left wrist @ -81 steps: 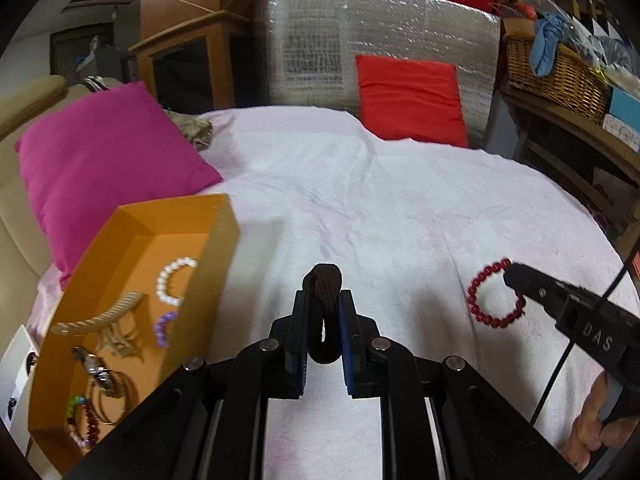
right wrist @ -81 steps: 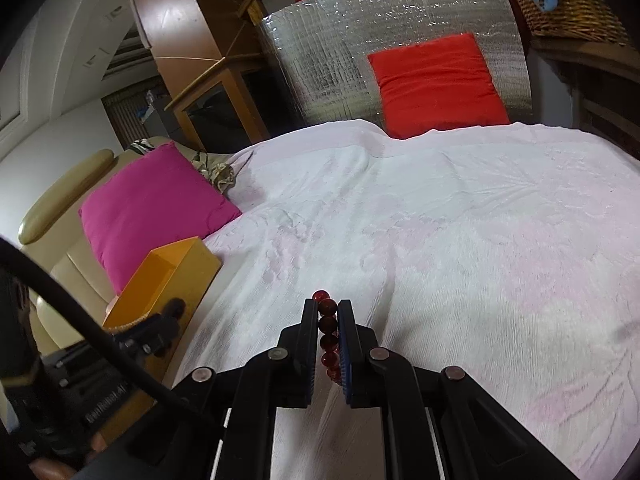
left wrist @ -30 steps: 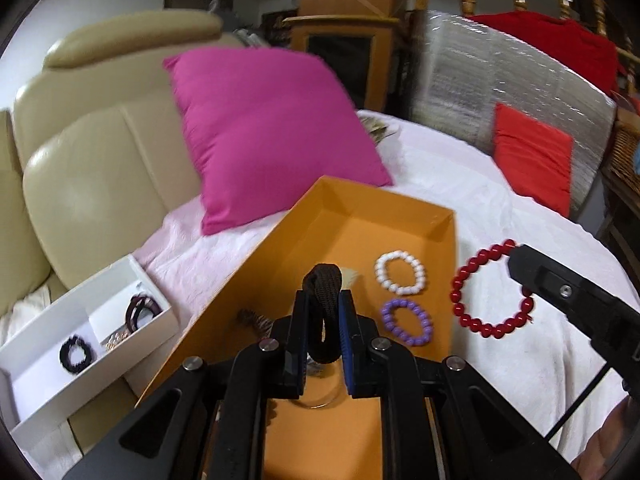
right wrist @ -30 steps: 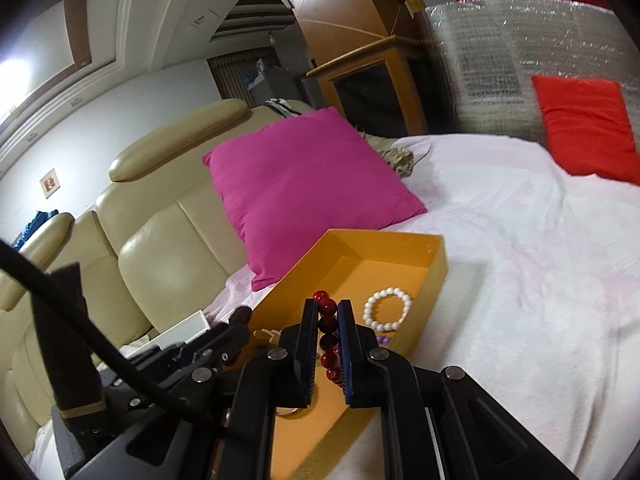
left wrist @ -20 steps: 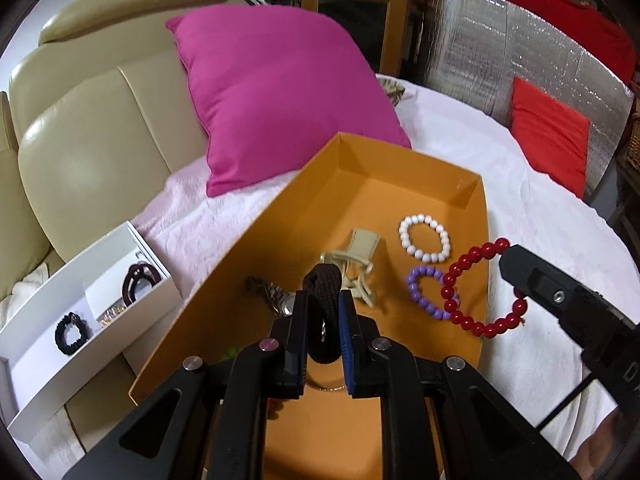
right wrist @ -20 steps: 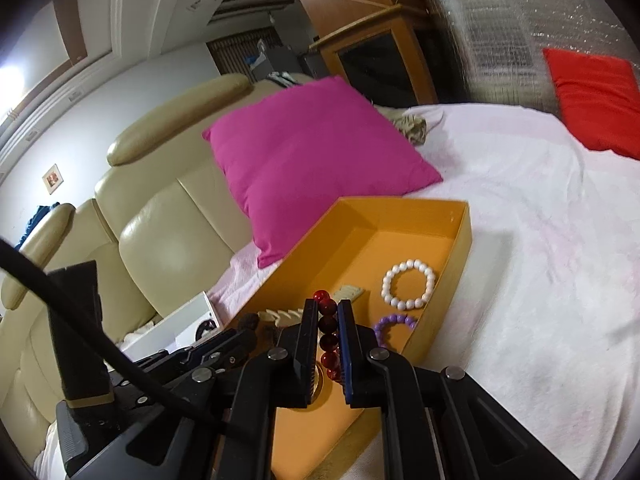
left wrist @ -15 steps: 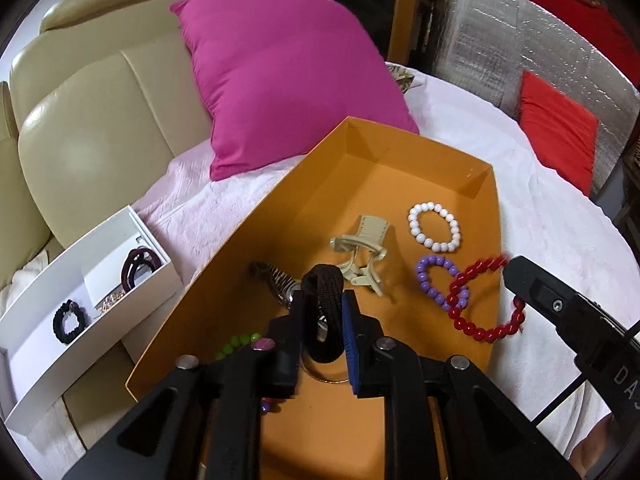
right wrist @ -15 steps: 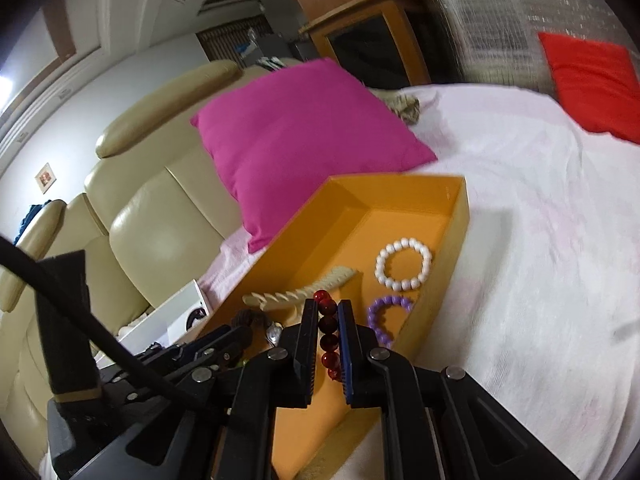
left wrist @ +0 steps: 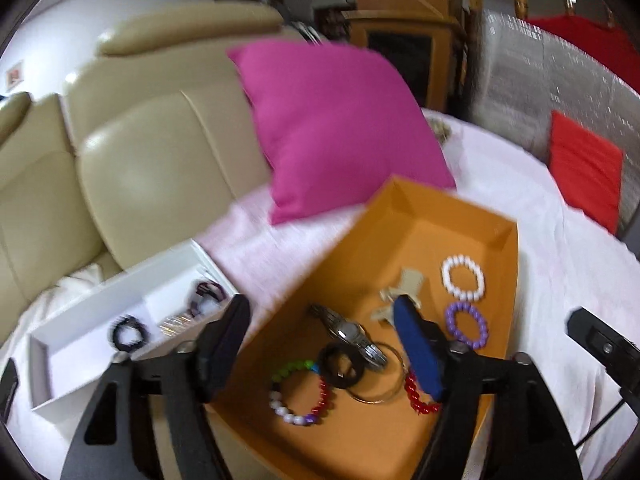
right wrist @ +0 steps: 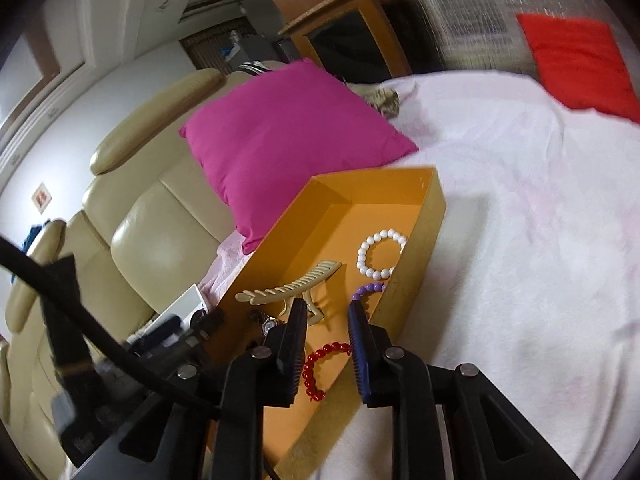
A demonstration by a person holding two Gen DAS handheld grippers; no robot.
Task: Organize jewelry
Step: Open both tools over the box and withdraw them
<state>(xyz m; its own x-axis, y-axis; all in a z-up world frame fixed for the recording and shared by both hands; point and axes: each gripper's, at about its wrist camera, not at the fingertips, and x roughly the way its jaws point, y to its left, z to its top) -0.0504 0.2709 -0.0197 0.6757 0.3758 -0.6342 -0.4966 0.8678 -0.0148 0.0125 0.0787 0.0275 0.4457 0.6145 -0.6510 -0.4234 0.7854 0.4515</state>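
Note:
An orange box (left wrist: 424, 216) (right wrist: 434, 208) sits on the pink bedcover. In it lie a black hair band (left wrist: 341, 365), a red bead bracelet (left wrist: 416, 398) (right wrist: 316, 372), a white bead bracelet (left wrist: 463, 278) (right wrist: 380, 254), a purple one (left wrist: 467, 325), a multicolour one (left wrist: 298, 394), a watch, a metal ring and a beige hair claw (right wrist: 292, 290). My left gripper (left wrist: 320, 320) is open and empty above the box. My right gripper (right wrist: 328, 312) is open and empty above the red bracelet.
A white divided tray (left wrist: 80, 344) with dark hair bands stands left of the orange box. A magenta cushion (left wrist: 332, 124) leans on the beige sofa (left wrist: 152, 160) behind. A red cushion (left wrist: 584, 168) lies far right on the cover.
Both grippers have opened. The black band has dropped from the left gripper into the orange box, and the red bracelet has dropped from the right gripper into it. Both views have shifted left.

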